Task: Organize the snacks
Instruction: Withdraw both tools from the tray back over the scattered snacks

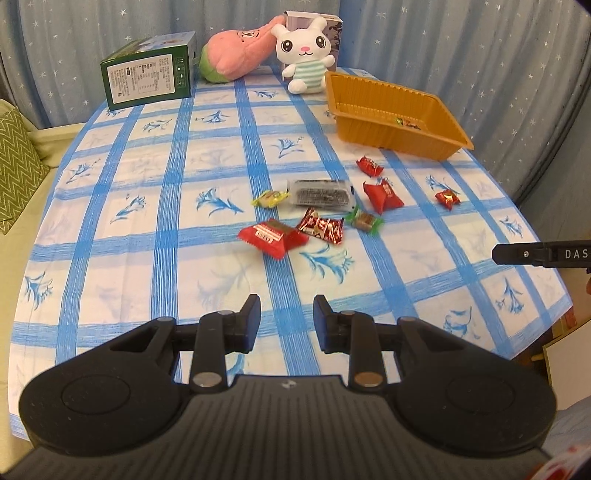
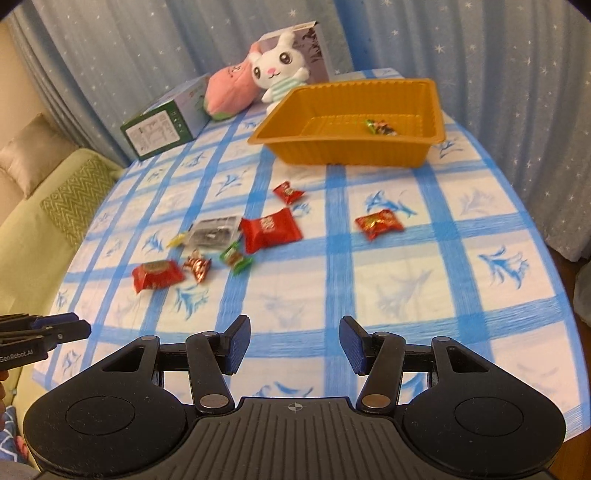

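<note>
Several wrapped snacks lie mid-table: a red packet [image 1: 272,236], a red foil candy [image 1: 321,229], a green candy [image 1: 364,220], a yellow candy [image 1: 269,198], a clear dark packet [image 1: 320,192], more red packets [image 1: 382,195] [image 1: 369,165] [image 1: 447,198]. An orange tray [image 1: 391,138] at the far right holds one candy [image 2: 380,127]. My left gripper [image 1: 286,321] is open and empty, above the near table. My right gripper [image 2: 293,345] is open and empty, short of a red candy [image 2: 378,223]; it also shows in the left wrist view [image 1: 517,254].
A green box [image 1: 147,79], a pink plush [image 1: 236,55], a white bunny plush [image 1: 306,55] and a grey box [image 1: 332,26] stand along the far edge. A sofa with a cushion [image 1: 14,162] is left. Curtains hang behind. The blue checked tablecloth [image 1: 147,221] covers the table.
</note>
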Demonstrator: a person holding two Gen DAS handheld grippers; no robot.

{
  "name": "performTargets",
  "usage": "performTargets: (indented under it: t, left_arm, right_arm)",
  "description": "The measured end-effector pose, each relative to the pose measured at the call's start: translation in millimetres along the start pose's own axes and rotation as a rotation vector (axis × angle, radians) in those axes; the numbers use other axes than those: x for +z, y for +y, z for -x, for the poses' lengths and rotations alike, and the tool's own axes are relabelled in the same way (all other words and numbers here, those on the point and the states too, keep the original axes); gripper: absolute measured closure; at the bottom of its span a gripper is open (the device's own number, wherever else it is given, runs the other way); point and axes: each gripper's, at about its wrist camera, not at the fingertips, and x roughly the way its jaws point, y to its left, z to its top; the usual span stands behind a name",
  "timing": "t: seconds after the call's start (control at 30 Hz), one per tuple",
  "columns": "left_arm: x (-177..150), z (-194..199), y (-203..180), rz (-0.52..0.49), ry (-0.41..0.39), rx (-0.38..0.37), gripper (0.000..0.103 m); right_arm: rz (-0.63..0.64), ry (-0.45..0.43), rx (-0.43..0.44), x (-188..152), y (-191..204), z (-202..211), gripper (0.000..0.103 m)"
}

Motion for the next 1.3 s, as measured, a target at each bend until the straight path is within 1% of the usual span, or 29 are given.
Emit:
performTargets:
  t: [0.37,0.53,0.67,0.87,1.03,1.17,1.3]
  left_arm:
    - [-7,-2,-4,-0.025,-0.004,0.005,0.074]
    - [-2,-5,-8,-0.052,-0.016,0.005,0.071]
    - [6,-10,-12,-0.094,-0.034,0.014,0.069]
    - [25,-30,-17,-0.164,-0.051,0.025,0.069]
    - [42,-52,-18,-0.222,-0.052,0.050,0.069]
    - [55,-71,-19,-0.269,-0.046,0.046,0.069]
    - [63,-90,-20,-0.314,-0.017,0.027,0.069]
  right_arm:
    - [0.039,0.015,0.010,-9,14,-11,0.049]
    - [0.049,0.010,0.018,-7,15,-12,0.049]
    - [0.054,0.007,0.023,-3,15,-15,0.049]
    - [0.052,0.001,0.023,5,10,-21,0.049]
    - [0.053,0.001,0.023,12,6,-26,0.049]
    - [0.047,0.009,0.024,17,1,-31,0.049]
    - [0.040,0.021,0.022,21,-4,-37,0.049]
